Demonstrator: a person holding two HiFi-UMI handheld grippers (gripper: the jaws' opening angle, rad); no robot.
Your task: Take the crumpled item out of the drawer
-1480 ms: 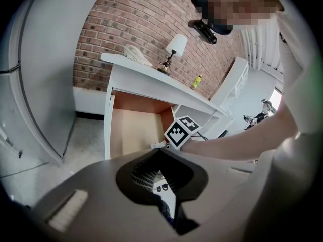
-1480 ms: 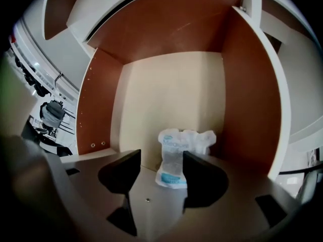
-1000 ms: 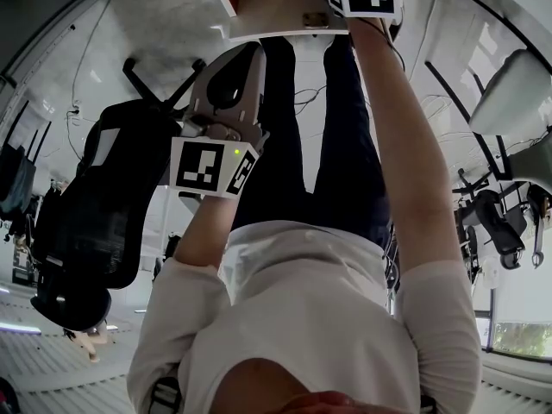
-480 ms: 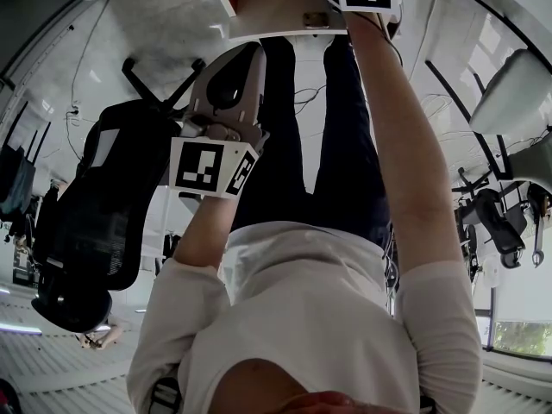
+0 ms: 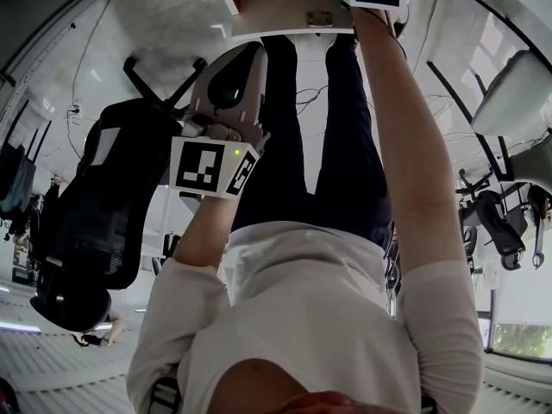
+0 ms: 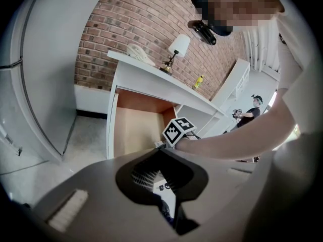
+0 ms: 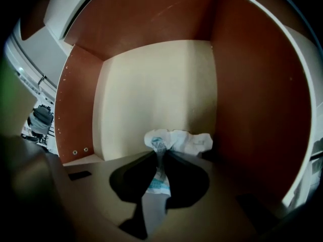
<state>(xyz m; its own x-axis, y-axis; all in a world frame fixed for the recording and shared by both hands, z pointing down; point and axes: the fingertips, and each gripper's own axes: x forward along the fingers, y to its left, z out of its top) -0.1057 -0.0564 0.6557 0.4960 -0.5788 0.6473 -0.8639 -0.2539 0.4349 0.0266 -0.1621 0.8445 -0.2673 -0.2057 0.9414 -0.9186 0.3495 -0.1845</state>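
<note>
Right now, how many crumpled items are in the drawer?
1: a crumpled white paper with blue print on the drawer floor, pinched by the right gripper, whose fingers just closed. More may be hidden.

Brick wall [image 6: 126, 19] — white desk [image 6: 151, 77] (lamp [image 6: 179, 45]).

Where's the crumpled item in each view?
Head view: not in it.
Left gripper view: not in it.
Right gripper view: crumpled item low centre, on the drawer's floor, nipped by the right gripper, whose jaws have just been closing.
Shared landmark: the drawer, in all three.
</note>
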